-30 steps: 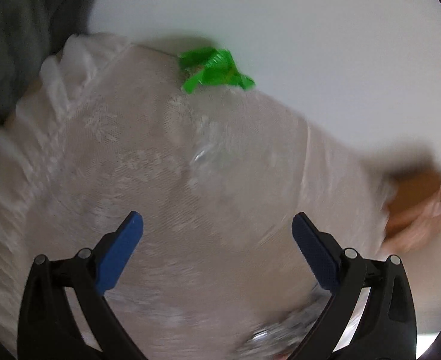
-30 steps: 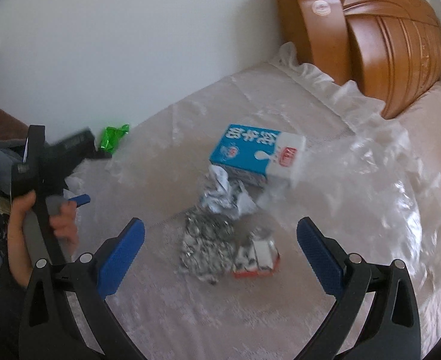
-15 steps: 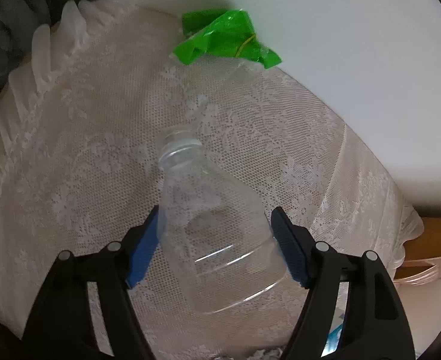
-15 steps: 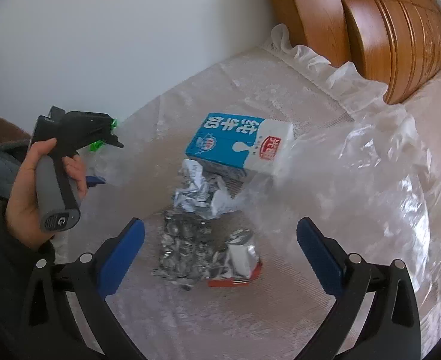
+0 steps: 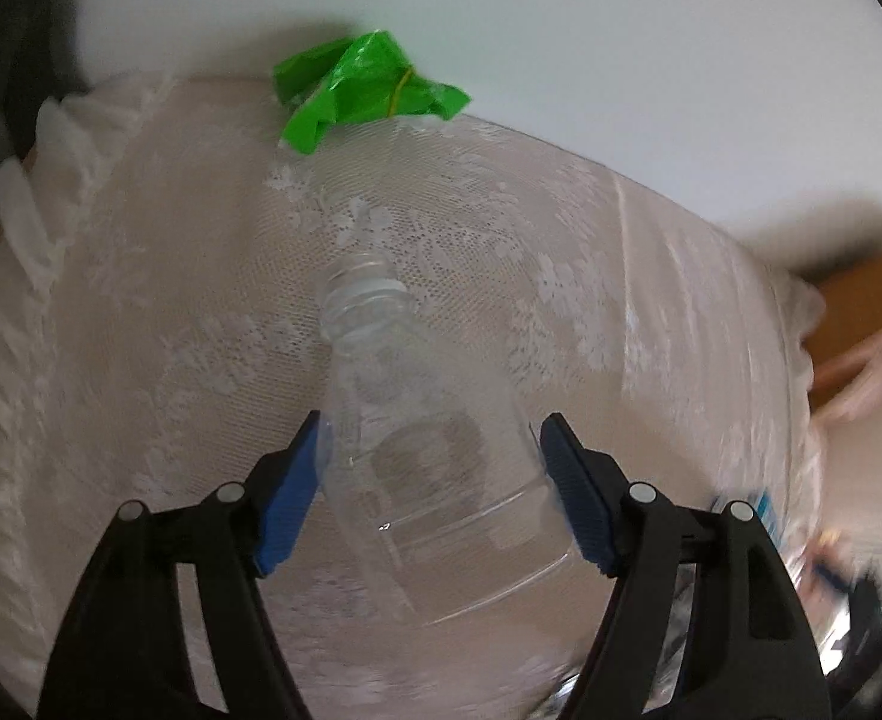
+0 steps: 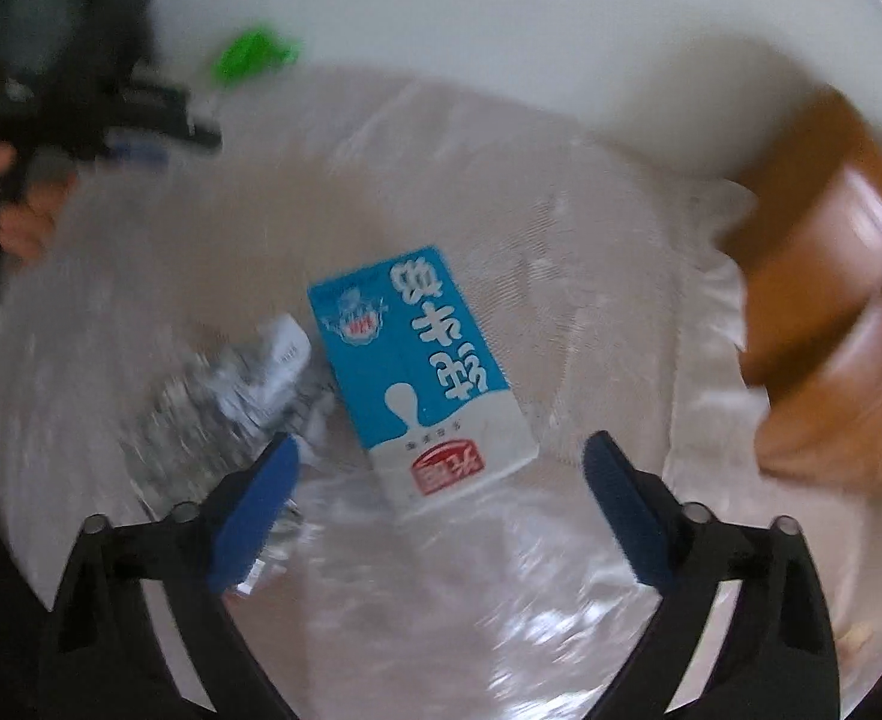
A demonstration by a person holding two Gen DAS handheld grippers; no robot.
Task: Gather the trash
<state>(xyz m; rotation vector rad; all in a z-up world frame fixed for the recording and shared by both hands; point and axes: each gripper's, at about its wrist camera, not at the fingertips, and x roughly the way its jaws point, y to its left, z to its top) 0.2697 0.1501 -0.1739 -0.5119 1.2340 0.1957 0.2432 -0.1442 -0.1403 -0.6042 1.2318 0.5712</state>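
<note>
— So what surrounds the left gripper [image 5: 429, 474]?
— Lace cloth [image 5: 141, 312]; green wrapper [image 5: 363, 90] beyond; jaws clamped on the clear bottle [image 5: 417, 450], unchanged.
— And the right gripper [image 6: 441, 492]?
— Jaws apart; milk carton [image 6: 417, 360] now nearer, crumpled foil [image 6: 219, 396] beside it.

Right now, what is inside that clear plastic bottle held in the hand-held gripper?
Nothing visible: the clear plastic bottle in the left hand-held gripper looks empty and capless, with the white lace cloth showing through. Its base is out of frame.

Green wrapper [image 5: 369, 90], blue-white carton [image 6: 420, 369]
</note>
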